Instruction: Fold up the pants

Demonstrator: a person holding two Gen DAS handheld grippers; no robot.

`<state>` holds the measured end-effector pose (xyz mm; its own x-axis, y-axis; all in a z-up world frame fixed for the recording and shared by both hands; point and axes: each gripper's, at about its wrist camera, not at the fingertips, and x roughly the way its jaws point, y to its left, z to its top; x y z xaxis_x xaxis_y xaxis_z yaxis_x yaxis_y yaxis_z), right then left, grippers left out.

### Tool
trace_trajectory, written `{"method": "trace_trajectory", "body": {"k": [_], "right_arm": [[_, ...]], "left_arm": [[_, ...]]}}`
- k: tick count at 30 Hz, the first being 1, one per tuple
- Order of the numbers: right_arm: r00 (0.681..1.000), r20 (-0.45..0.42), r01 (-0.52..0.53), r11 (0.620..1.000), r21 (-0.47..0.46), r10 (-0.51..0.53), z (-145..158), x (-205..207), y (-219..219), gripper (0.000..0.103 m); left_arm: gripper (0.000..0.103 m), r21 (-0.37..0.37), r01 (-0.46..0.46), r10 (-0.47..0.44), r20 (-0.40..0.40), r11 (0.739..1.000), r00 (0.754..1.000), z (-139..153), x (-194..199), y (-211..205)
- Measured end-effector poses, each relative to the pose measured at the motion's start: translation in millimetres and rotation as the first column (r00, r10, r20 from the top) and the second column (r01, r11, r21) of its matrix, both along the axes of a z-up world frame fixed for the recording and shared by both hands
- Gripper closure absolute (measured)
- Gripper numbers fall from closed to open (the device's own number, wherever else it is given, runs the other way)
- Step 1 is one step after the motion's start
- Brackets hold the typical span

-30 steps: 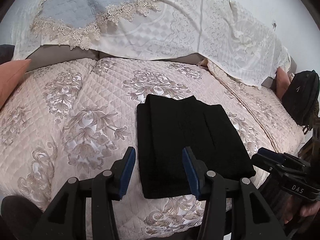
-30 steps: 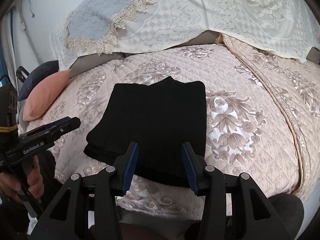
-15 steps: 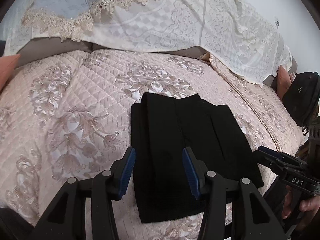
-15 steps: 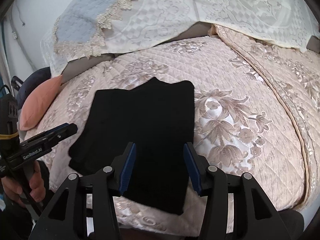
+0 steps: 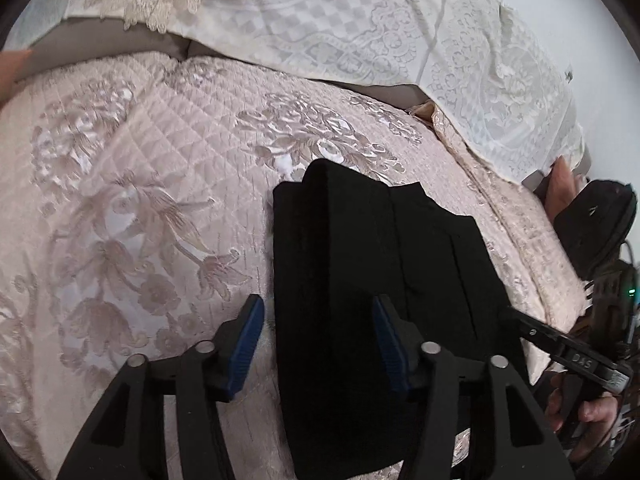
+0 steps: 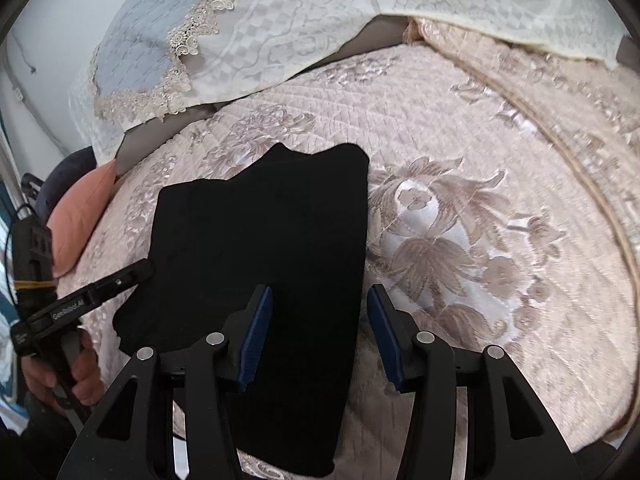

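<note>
The black pants [image 5: 372, 300] lie folded on the bed's quilt [image 5: 160, 208], their near end cut off behind both tools. The left gripper [image 5: 318, 340] has just been opening, its jaws astride the left edge, not pressing; the right gripper [image 6: 320, 332] gapes likewise over the right edge. A lace cover [image 6: 320, 32] drapes the pillows.

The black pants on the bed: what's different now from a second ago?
Both grippers came down closer to the black pants. The left gripper now straddles their left edge, its jaws just opened wider; the right gripper straddles their right edge, also a bit wider. Neither grips yet. The pants stayed folded on the bedspread.
</note>
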<state>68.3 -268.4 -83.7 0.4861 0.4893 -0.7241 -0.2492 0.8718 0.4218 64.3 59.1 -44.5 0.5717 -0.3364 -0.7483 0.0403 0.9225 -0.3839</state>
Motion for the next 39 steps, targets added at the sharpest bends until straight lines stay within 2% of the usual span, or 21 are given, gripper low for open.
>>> {"method": "trace_trajectory", "body": {"k": [4,7,8,9,10,13,16,19,23,28,34,37,39], "right_arm": [[0.999,-0.016,-0.031,0.996,0.083,0.033,-7,11,-2,0.049],[0.998,-0.036,-0.045,0.992,0.116,0.049,-11,22,0,0.049],[0.998,-0.041,-0.048,0.992,0.119,0.053,-9,25,1,0.053],[0.997,-0.046,-0.050,0.992,0.119,0.056,-7,26,3,0.071],[0.997,-0.050,-0.050,0.990,0.130,0.057,-6,27,3,0.083],[0.997,-0.028,-0.062,0.991,0.121,0.066,3,23,8,0.088],[0.998,0.004,-0.066,0.986,0.151,0.066,18,19,7,0.089],[0.995,0.047,-0.093,0.984,0.150,0.087,35,19,16,0.090],[0.989,0.086,-0.135,0.980,0.146,0.123,52,29,33,0.091],[0.981,0.119,-0.173,0.973,0.150,0.156,65,63,57,0.091],[0.971,0.132,-0.219,0.964,0.147,0.201,67,108,100,0.090],[0.968,0.117,-0.236,0.963,0.133,0.221,55,134,121,0.090],[0.971,0.076,-0.233,0.964,0.128,0.225,39,152,129,0.090]], "left_arm": [[0.035,-0.060,0.025,-0.025,0.002,0.998,1.000,-8,7,2],[0.037,-0.075,0.035,-0.035,0.007,0.997,0.999,-11,14,-1],[0.042,-0.079,0.037,-0.037,0.006,0.996,0.999,-9,15,-2],[0.052,-0.090,0.045,-0.044,0.006,0.995,0.999,-8,16,-2],[0.060,-0.095,0.041,-0.041,0.006,0.995,0.999,-5,16,-2],[0.074,-0.092,0.026,-0.024,0.017,0.995,1.000,1,13,1],[0.081,-0.111,0.024,-0.021,0.030,0.994,0.999,12,11,7],[0.085,-0.091,0.030,-0.025,0.060,0.995,0.998,23,10,5],[0.086,-0.071,0.035,-0.027,0.103,0.997,0.994,41,16,8],[0.086,-0.049,-0.005,0.012,0.144,0.999,0.990,61,39,38],[0.086,0.011,-0.048,0.045,0.167,0.999,0.985,70,78,75],[0.086,0.025,-0.065,0.061,0.163,0.998,0.985,63,96,92],[0.086,0.021,-0.081,0.077,0.138,0.997,0.987,49,108,103]]}}
